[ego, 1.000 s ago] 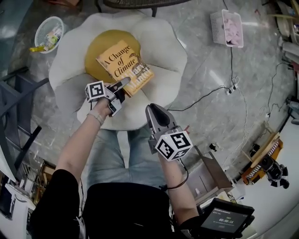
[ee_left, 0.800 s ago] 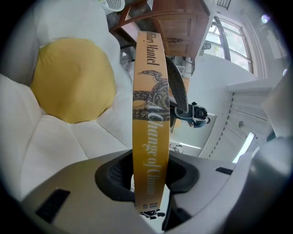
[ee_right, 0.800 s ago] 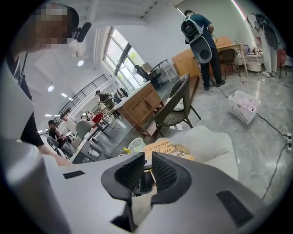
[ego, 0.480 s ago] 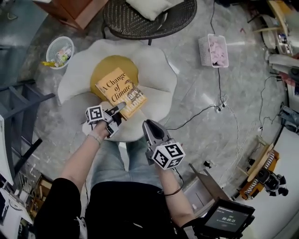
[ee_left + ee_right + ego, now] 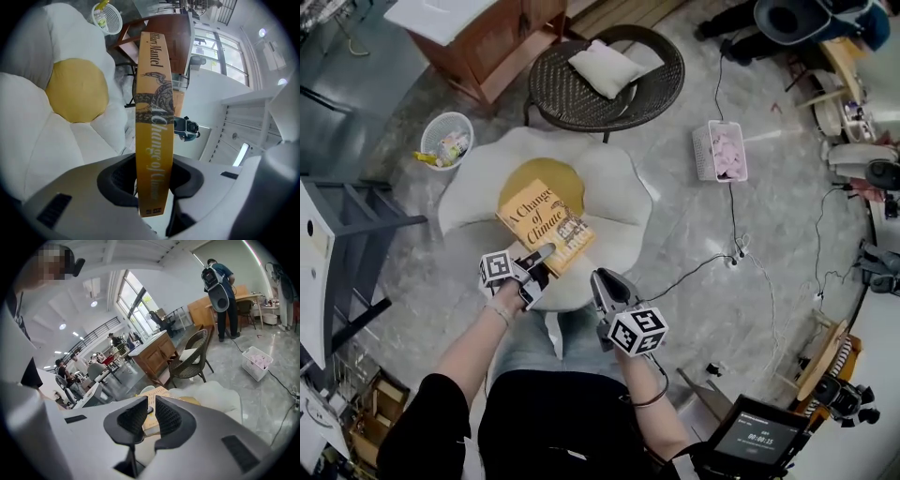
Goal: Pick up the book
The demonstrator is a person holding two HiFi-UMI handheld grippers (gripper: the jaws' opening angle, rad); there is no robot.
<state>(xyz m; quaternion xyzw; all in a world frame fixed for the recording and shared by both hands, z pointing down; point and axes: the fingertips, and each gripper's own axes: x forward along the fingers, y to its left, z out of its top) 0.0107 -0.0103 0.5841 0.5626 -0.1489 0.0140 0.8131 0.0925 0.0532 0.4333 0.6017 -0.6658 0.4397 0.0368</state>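
Overhead, left hand-held gripper (image 5: 539, 258) is clamped on the lower end of the book (image 5: 542, 223), a yellow paperback. Its own view has the spine (image 5: 153, 117) running up between both pads, which press on either cover. Book hangs clear of the egg-shaped cushion (image 5: 614, 202), white with a yellow centre, which lies on the floor below and to the left.

Right hand-held gripper (image 5: 605, 284) sits just beside the left one, nearer the person's body. Jaws narrow, drawn almost together, nothing between them.

Beyond the cushion: wicker chair (image 5: 581, 103) with a pale pillow (image 5: 605, 66). White basket (image 5: 720, 150) with pink contents well apart, to the right.
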